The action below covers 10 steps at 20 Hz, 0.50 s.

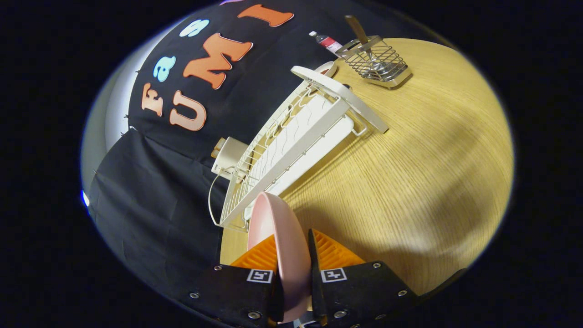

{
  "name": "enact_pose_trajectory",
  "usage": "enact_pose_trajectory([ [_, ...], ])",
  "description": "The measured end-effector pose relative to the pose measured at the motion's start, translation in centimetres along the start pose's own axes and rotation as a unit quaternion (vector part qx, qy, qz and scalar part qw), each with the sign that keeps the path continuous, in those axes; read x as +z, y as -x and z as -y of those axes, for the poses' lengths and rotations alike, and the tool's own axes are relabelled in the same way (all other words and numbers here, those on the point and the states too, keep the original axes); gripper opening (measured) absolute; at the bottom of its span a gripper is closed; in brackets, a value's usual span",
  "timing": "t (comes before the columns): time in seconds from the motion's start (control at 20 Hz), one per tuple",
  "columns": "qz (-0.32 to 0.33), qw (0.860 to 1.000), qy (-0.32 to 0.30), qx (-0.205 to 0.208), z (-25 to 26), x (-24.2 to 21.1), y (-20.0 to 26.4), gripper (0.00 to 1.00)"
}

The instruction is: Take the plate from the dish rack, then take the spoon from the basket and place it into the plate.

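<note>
Gripping pink plate [278, 237] edge-on, gripper [294, 255] fingers clamped both sides, just off dish rack [291, 141] end. Spoon [360, 34], prob, upright in basket [378, 61] beyond, on table [410, 182].

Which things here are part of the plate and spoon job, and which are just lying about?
Part of the job:
- pink plate, clamped on edge between the fingers of the tool
- white dish rack, just beyond the plate
- wire basket on the table's far side
- spoon standing in the basket

Just lying about:
- bottle near the basket
- white box behind the rack
</note>
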<state>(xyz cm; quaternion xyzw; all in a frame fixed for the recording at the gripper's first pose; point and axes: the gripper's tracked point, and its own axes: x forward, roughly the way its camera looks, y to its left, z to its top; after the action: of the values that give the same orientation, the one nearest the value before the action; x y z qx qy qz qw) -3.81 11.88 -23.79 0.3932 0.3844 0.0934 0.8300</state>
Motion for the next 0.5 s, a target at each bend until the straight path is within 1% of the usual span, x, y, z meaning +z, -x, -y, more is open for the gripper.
enact_pose_trajectory([
  [0.15,-0.002,1.0,-0.011,0.0,-0.4,-0.2,-0.9,0.24],
  [0.3,-0.009,1.0,-0.021,-0.016,0.5,-0.7,-2.0,0.24],
  [0.4,-0.008,0.999,-0.029,-0.01,0.1,-0.3,-2.2,0.26],
  [0.5,-0.011,1.0,-0.024,-0.003,-0.4,0.0,-1.8,0.28],
])
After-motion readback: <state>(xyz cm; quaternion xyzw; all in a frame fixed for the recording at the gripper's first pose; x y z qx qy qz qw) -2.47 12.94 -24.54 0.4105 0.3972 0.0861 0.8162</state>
